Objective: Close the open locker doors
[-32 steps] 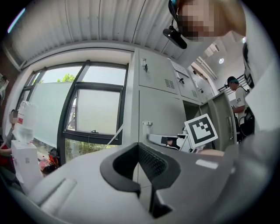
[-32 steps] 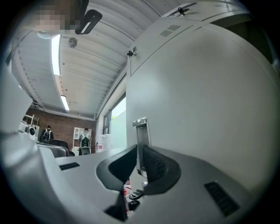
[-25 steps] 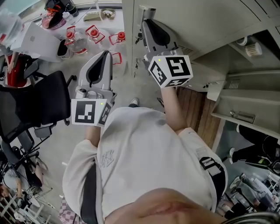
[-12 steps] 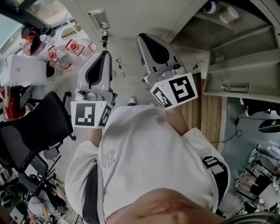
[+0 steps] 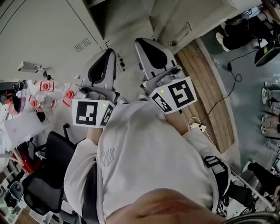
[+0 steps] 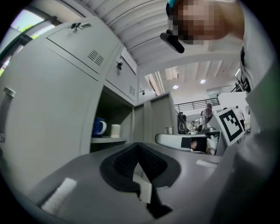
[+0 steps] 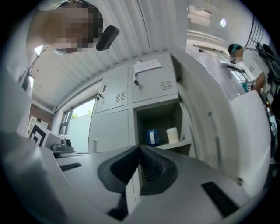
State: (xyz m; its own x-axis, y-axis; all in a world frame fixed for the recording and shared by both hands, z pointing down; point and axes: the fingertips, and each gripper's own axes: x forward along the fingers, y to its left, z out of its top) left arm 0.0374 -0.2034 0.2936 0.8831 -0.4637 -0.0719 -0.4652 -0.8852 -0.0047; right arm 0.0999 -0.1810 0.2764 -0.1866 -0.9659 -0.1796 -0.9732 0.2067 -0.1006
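**Both hand-held grippers shut and empty before the open locker**

Nearest me, my left hand-held gripper (image 5: pixel 105 59) and right hand-held gripper (image 5: pixel 146 46) are held side by side. Each has its jaws pressed together on nothing. Since half a second ago the head view has swung. The open locker compartment (image 5: pixel 98 13), then at upper right, now sits at the top, left of centre. It lies beyond both gripper tips and apart from them. On its shelf (image 7: pixel 186 143) stand a blue mug (image 7: pixel 152 136) and a white cup (image 7: pixel 172 134). The open locker door (image 7: pixel 214 109) hangs at the compartment's right, its long axis upright. It is swung out towards me, on the right gripper's side.
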